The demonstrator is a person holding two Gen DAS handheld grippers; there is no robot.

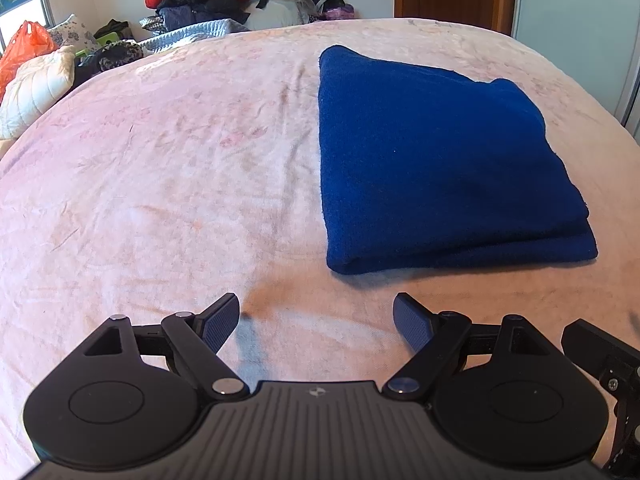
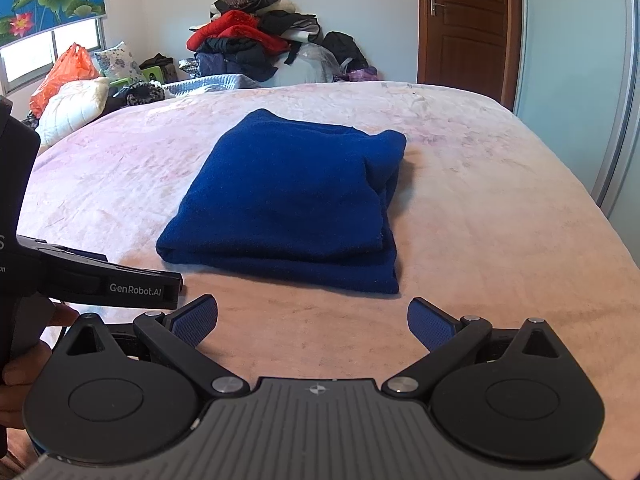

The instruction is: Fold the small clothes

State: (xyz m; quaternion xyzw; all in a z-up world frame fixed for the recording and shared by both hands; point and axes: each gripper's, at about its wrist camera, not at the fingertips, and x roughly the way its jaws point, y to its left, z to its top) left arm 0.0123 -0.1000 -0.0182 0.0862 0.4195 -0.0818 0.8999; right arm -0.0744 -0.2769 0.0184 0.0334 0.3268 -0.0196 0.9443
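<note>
Beyond both grippers' parted, empty fingers (image 1: 222, 320), the folded blue cloth (image 2: 288, 196) looks soft and limp; pinch its near corners.

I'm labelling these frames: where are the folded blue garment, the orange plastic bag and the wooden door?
folded blue garment (image 2: 288, 196): right wrist view, top layer's middle.
orange plastic bag (image 2: 68, 72): right wrist view, bag's body.
wooden door (image 2: 464, 24): right wrist view, upper panel.
</note>
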